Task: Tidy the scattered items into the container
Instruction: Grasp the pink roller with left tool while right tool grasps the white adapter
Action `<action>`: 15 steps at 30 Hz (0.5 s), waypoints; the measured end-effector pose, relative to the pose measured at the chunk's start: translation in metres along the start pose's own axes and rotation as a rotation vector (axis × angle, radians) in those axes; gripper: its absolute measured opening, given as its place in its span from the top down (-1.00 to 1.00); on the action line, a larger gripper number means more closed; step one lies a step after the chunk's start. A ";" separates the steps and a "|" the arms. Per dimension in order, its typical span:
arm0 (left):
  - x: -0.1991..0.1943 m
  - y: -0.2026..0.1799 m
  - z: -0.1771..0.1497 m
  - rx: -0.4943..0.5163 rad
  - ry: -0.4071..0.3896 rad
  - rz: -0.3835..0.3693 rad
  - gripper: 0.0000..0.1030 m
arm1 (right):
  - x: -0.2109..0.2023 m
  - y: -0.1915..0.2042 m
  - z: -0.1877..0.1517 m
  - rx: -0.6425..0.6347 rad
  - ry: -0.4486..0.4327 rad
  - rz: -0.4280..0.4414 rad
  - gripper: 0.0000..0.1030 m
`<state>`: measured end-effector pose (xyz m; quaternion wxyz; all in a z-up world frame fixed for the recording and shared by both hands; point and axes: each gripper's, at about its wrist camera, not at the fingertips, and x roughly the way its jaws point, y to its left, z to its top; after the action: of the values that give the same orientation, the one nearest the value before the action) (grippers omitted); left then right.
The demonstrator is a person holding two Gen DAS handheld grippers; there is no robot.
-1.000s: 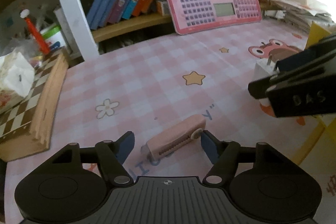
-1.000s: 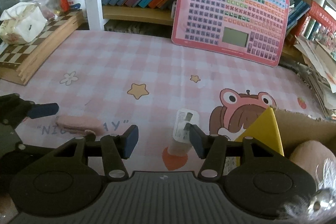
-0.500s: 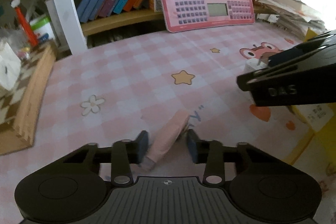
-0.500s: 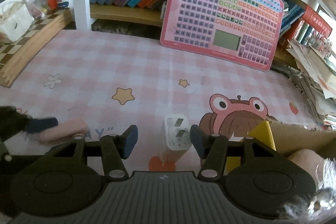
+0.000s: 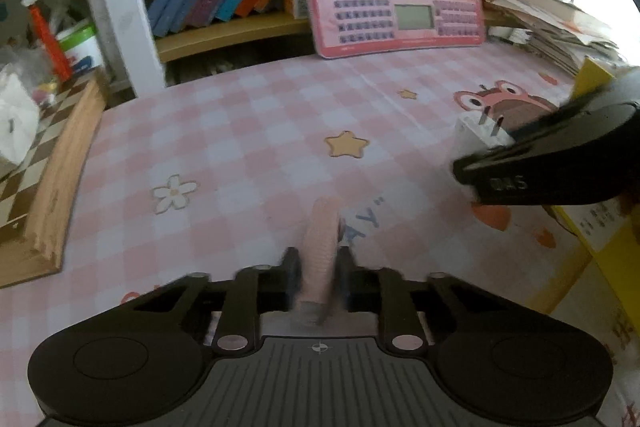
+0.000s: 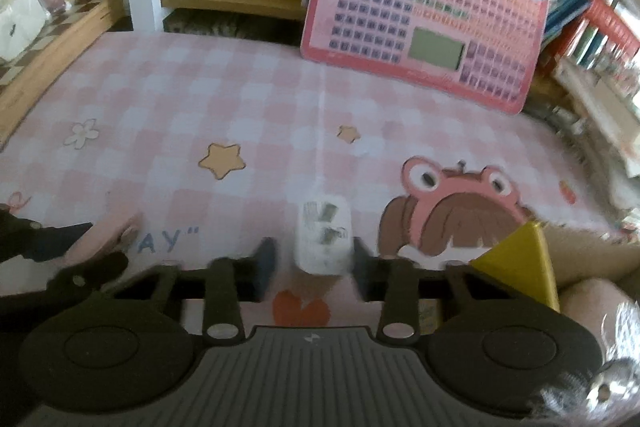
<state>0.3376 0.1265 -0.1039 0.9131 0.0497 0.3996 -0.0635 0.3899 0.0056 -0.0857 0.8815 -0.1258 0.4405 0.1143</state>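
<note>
Counting two loose items on the pink checked cloth (image 6: 240,87): one pink utility knife (image 5: 319,247), one white plug adapter (image 6: 323,241). Left gripper (image 5: 318,273) clamped tight on the knife, low on the cloth. Right gripper (image 6: 314,263) closing, adapter between its jaws, right pad touching, left gap unclear. One yellow-edged box (image 6: 516,263) at right.

A pink checked tablecloth (image 6: 248,99) carries a pink cutter (image 5: 320,239), a white plug (image 6: 322,241) and a leaning pink keyboard toy (image 6: 428,3).
</note>
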 end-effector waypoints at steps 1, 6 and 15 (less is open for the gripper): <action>0.000 0.002 0.000 -0.017 0.002 -0.007 0.74 | 0.000 -0.001 0.000 0.013 0.001 0.020 0.51; -0.007 0.003 0.001 -0.052 0.014 -0.014 0.74 | -0.003 -0.004 -0.001 0.047 0.013 0.139 0.51; -0.043 0.007 -0.002 -0.109 -0.026 0.003 0.74 | -0.031 0.002 -0.007 0.035 0.004 0.253 0.51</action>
<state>0.3078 0.1366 -0.0735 0.9198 -0.0001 0.3902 -0.0408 0.3661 0.0021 -0.0650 0.8611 -0.0541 0.4567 0.2167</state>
